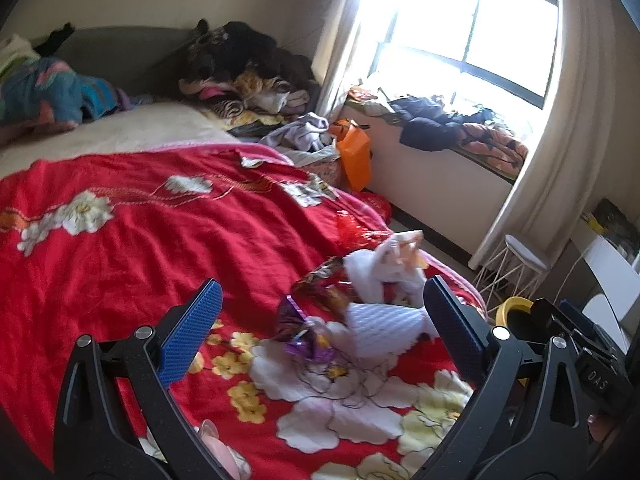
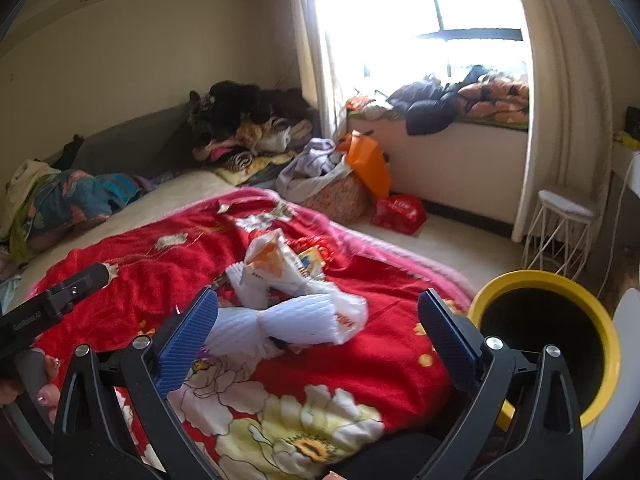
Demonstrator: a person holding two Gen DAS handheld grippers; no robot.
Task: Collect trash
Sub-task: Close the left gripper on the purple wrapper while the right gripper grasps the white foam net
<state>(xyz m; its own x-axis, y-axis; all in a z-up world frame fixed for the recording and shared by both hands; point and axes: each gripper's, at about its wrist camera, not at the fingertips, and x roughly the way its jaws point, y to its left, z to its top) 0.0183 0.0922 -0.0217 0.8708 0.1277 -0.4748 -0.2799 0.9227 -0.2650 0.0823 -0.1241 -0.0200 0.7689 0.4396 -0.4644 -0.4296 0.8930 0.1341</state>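
On the red blanket, near the bed's foot corner, lay the trash: white foam netting, a crumpled white-and-orange wrapper just behind and touching it, and a purple foil wrapper beside the netting. A shiny brown wrapper sat just behind the purple one.

Right claw: jaws wide apart, empty, netting lying between and just beyond the blue pads; contact could not be told. Left claw: jaws likewise apart, empty, held over the purple foil and netting.

Yellow-rimmed bin stood on the floor off the bed's corner, beside the right claw, mouth open, dark inside. A hand gripped the left tool's handle at lower left in the right view.

Farther out: clothes heap at the headboard, orange bag, red bag on the floor, white wire stool by the curtain, more clothes on the window ledge.
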